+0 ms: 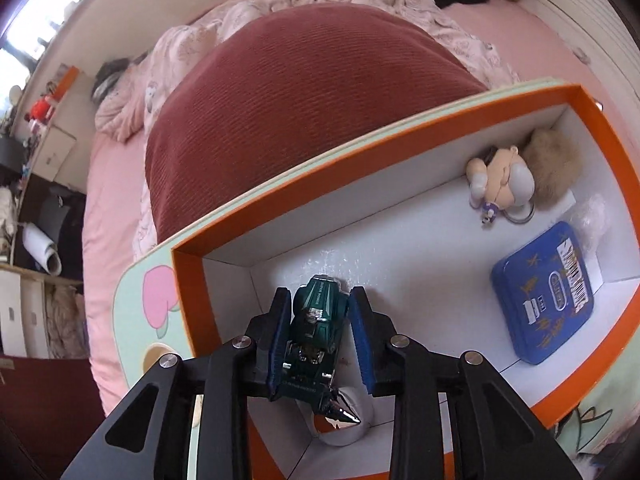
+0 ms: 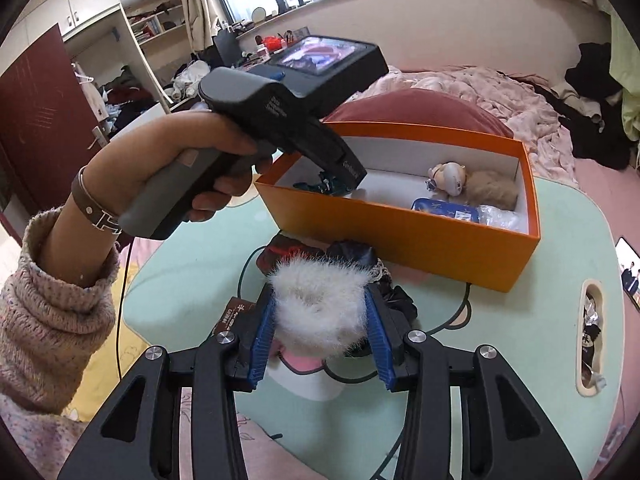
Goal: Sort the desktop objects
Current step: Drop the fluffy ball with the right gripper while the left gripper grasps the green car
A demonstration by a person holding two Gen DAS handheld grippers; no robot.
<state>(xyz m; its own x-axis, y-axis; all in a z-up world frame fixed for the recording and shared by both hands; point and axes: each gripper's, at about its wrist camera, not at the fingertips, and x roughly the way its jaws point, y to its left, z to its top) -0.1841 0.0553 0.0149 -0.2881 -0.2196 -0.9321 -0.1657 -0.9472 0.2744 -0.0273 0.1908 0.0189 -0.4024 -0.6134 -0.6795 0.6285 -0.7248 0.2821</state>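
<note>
My left gripper [image 1: 320,300] is over the left end of the orange box [image 1: 400,148]. Its blue pads sit on both sides of a green toy car [image 1: 316,320], with a small gap showing on the right pad. In the right wrist view the left gripper [image 2: 332,184] reaches into the orange box [image 2: 400,232] with the car [image 2: 320,188] at the box floor. My right gripper [image 2: 320,312] is shut on a white fluffy pom-pom [image 2: 320,308] above the green table [image 2: 180,292].
The box holds a small doll [image 1: 500,180], a tan fur ball [image 1: 556,168], a blue tin [image 1: 548,300] and a white tape roll [image 1: 348,424]. Dark cloth items [image 2: 360,260] and a brown card [image 2: 236,312] lie on the table under my right gripper. A bed lies behind.
</note>
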